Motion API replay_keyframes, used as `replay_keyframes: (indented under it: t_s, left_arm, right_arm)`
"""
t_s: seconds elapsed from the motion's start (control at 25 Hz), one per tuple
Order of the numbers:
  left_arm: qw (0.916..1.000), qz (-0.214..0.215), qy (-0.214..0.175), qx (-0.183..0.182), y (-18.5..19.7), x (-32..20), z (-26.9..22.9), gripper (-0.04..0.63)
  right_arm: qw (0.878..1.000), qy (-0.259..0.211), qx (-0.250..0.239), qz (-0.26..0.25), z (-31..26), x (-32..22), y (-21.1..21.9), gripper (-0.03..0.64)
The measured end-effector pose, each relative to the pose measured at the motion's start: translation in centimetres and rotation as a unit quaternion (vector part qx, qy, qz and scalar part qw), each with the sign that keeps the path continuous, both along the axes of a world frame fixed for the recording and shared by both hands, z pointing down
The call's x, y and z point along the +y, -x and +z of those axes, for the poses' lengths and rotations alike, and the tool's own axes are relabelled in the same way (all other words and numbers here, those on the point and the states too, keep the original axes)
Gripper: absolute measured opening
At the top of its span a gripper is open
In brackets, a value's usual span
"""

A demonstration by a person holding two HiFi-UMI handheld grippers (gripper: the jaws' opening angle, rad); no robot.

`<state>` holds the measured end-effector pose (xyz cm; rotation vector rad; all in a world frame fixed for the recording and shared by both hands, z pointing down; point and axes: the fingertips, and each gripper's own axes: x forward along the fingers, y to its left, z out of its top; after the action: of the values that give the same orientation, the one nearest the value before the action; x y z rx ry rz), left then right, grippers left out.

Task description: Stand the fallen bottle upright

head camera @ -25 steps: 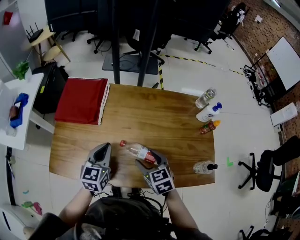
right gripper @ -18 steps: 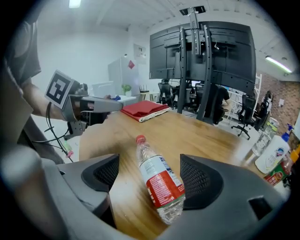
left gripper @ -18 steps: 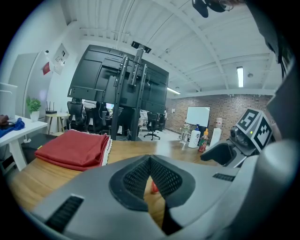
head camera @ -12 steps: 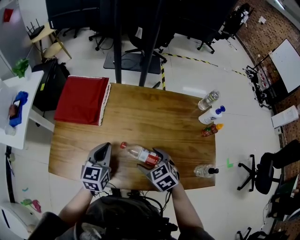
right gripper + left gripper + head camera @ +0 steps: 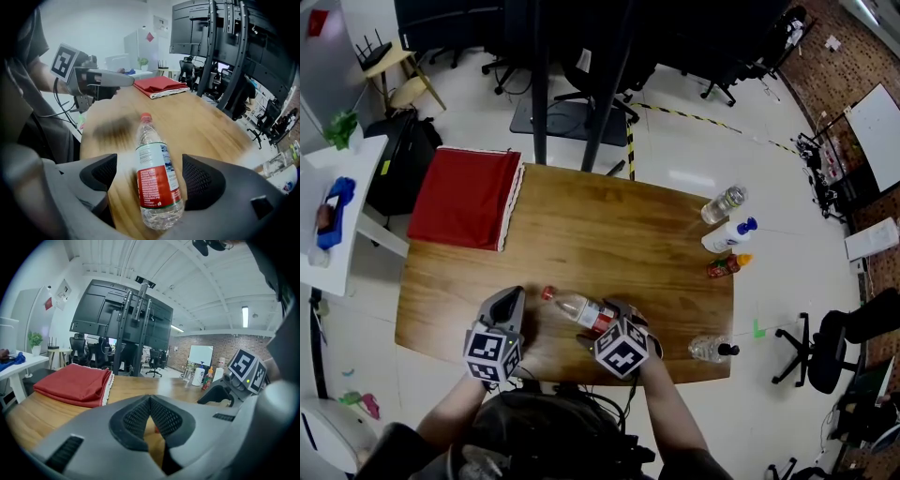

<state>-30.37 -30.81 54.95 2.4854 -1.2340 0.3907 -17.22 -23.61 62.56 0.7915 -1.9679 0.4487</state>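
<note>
Wide apart now, my right tongs have just been opening, and their pads stand clear of the bottle on both sides. It lies on its side between them, on the table near its front edge, with its red cap toward my left tongs. Since a second ago the right tongs have dipped and tipped steeper, while the bottle has stayed flat. My left tongs are closed and empty.
</note>
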Motion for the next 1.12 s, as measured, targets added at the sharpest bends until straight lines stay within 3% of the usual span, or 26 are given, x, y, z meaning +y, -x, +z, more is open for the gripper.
replay_keyframes:
  t_s: [0.2, 0.44, 1.12]
  left_arm:
    - [1.0, -0.004, 0.005, -0.002, 0.0, -1.1, 0.5, 0.025]
    - [0.9999, -0.009, 0.007, -0.001, 0.4, -2.1, 0.7, 0.025]
    - [0.9996, 0.0, 0.028, -0.009, 0.3, -2.4, 2.2, 0.025]
  right_arm:
    - [1.0, 0.023, 0.01, -0.018, 0.9, -1.0, 0.3, 0.436]
    - [0.996, 0.054, 0.055, -0.054, 2.4, -1.1, 0.5, 0.436]
    - [0.987, 0.092, 0.102, -0.088, 4.9, -1.9, 1.4, 0.428]
